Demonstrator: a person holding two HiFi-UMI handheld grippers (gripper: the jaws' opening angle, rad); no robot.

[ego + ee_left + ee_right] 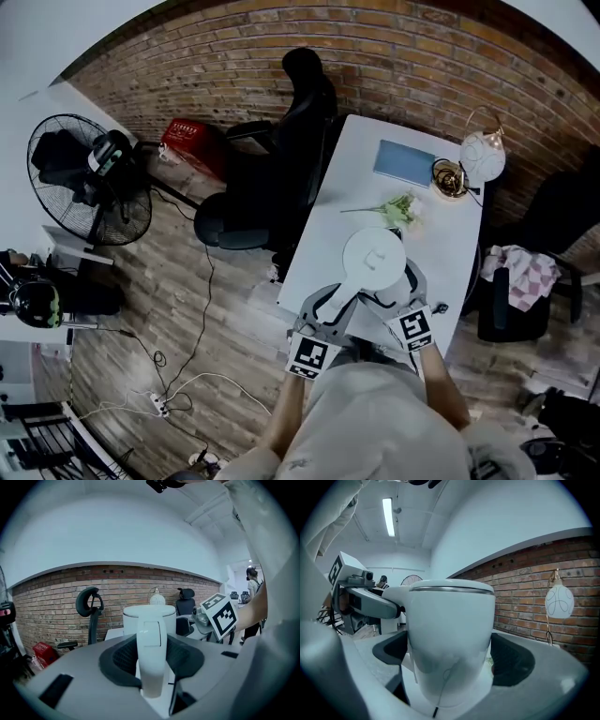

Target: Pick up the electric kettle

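The left gripper [339, 306] is clamping the handle [151, 654] of the kettle [373, 257] while the right gripper [403, 292] is squeezing its round body, seemingly sharing the weight and steadying it upright at the near end of the table [345, 192].

White shirt [375, 422], 2 square-marker cubes [312, 357] [413, 328]

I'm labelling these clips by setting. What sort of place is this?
Probably an office or studio workroom: a brick wall, an office chair at a long white table, and a standing fan on the wooden floor.
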